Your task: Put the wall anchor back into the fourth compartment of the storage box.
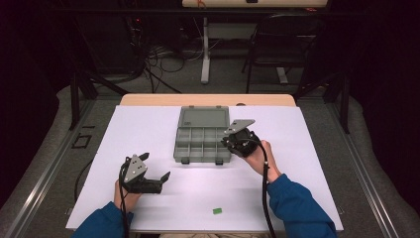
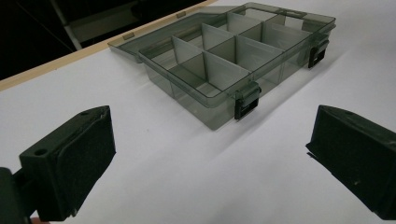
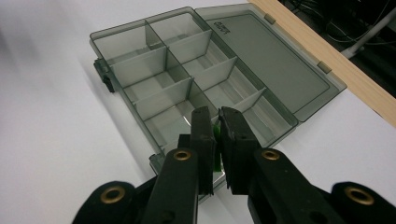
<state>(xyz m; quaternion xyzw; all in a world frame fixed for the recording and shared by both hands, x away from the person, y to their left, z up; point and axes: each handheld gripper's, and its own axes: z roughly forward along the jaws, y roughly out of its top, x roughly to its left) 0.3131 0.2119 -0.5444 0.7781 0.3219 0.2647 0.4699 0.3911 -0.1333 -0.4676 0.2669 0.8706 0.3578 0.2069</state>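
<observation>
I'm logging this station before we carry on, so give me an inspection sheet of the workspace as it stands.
Surface: white sheet over a wooden table.
Job's things: grey divided box, lid open and flat; small green piece pinched in the right claw; another green piece on the sheet near the front edge.
Clutter: nothing seen.
Grippers: left claw open, nothing between its jaws, low over the sheet; right claw shut on the piece, over the box's compartments.
Cables: one trails from each claw along the forearm.
Surroundings: dark room, chair, floor cables.
</observation>
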